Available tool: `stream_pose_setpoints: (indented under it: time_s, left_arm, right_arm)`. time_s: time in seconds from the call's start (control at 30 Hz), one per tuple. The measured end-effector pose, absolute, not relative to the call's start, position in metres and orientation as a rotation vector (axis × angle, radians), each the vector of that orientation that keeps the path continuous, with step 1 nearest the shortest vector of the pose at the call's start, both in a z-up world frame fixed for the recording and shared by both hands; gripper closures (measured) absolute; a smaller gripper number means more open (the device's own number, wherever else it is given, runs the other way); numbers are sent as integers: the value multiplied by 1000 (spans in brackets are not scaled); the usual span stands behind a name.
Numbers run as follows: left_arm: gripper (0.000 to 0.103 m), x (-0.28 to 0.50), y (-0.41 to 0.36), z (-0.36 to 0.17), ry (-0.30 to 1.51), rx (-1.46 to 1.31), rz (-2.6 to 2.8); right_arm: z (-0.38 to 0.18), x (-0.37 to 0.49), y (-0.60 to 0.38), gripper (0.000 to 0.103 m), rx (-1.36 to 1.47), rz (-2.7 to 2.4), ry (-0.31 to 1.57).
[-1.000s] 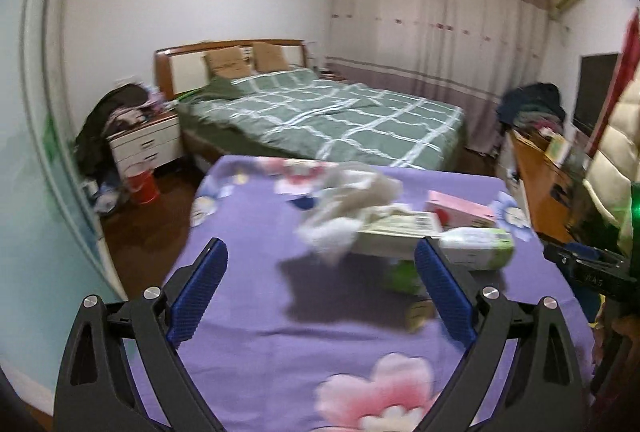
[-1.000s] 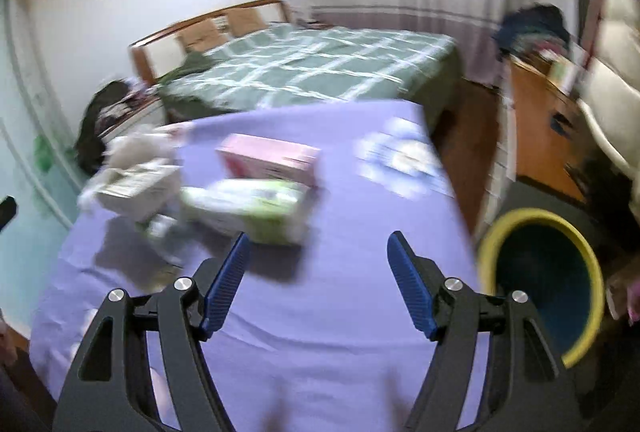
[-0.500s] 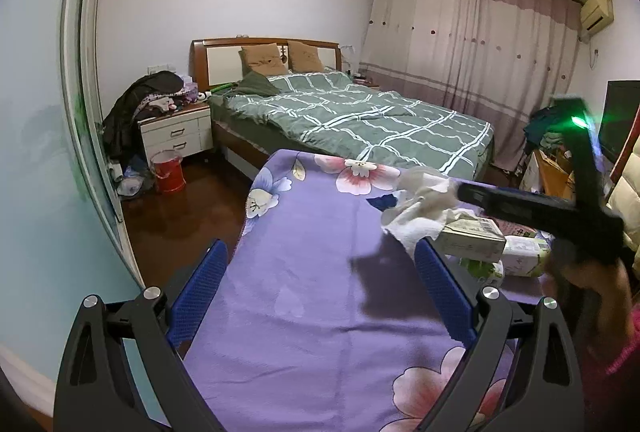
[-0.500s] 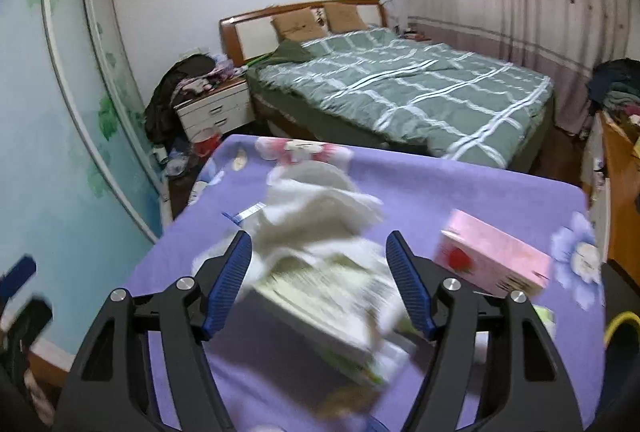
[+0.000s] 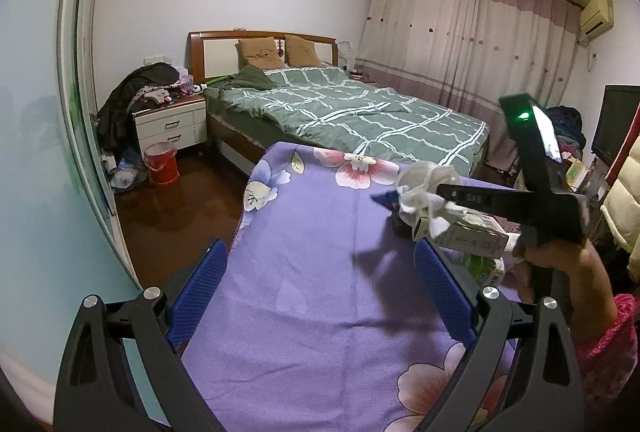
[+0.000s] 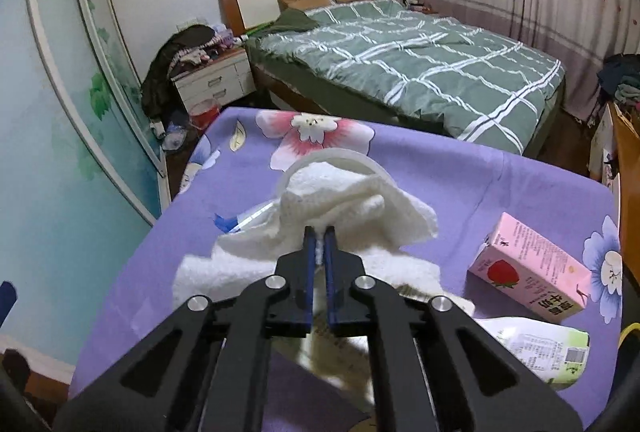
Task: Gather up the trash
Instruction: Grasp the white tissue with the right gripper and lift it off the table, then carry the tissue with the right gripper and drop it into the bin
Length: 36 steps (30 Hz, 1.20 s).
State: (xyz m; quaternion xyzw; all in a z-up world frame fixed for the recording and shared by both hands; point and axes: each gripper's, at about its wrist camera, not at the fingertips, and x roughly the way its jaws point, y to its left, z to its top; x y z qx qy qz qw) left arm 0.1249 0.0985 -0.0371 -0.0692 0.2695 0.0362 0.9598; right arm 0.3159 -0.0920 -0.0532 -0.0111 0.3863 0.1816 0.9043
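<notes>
A pile of trash lies on the purple flowered tablecloth. My right gripper is shut on a crumpled white paper towel on top of the pile. The left wrist view shows the same gripper pinching the towel above a green-and-white carton, with a person's hand behind it. A pink strawberry milk carton and a green-and-white pack lie to the right of the towel. My left gripper hangs open over bare cloth to the left of the pile, holding nothing.
Beyond the table stands a bed with a green checked quilt. A white nightstand and a red bucket are at the far left. A yellow bin rim peeks in at the right edge, near a wooden desk.
My right gripper swung left from beside the yellow bin to the pile and shut on the white paper towel. My left gripper shifted left, away from the pile, and stayed open.
</notes>
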Motion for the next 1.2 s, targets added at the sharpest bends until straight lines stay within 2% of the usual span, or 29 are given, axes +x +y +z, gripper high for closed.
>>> stream_pose_setpoints:
  time_s: [0.7,0.97,1.2]
  left_arm:
    - [10,111,39,-22,540,-81,-32]
    - [10,111,3,-20,550,-49,-97]
    - [10,121,-29,-31,580,-23,-150]
  right_arm:
    - [22,191,-216,100,122,365,596]
    - [17,154,-296,99,160,201,569]
    - [-13,143,-382,99,216,13,617]
